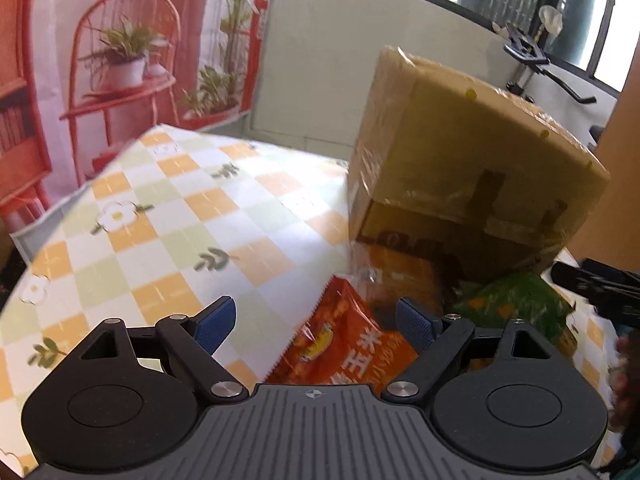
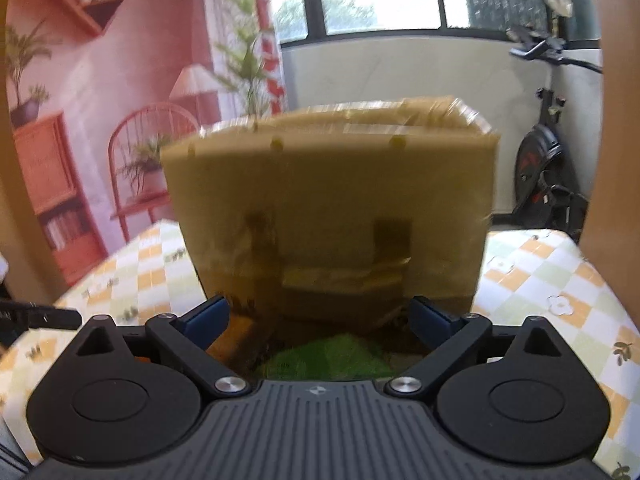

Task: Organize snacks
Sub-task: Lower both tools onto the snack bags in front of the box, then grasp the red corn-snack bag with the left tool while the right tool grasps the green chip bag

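My left hand-held gripper point(image 1: 316, 322) has its blue-padded fingers spread wide and grips nothing; between them lies an orange-red snack bag point(image 1: 344, 344) with a serrated edge, flat on the worktop point(image 1: 160, 216), which wears a checked cloth of orange, green and white squares with small flowers. Just beyond that bag stands a cardboard box point(image 1: 472, 148) wrapped in clear tape, its open side facing me near the bottom; an orange packet point(image 1: 404, 276) shows in the dark opening, though blur keeps me from telling how far inside it sits. A green snack bag point(image 1: 516, 304) lies at the box's mouth on the right, beside the black tip of my other tool point(image 1: 592, 284). My right hand-held gripper point(image 2: 320, 318) is likewise open wide and empty, pointed straight at the same cardboard box point(image 2: 332, 200), with the green snack bag point(image 2: 332, 354) directly below and between its fingers, at the foot of the box. An orange packet point(image 2: 236, 334) sits to the left of the green one. An exercise bike point(image 2: 540, 168) stands behind the worktop point(image 2: 552, 276) by the window.
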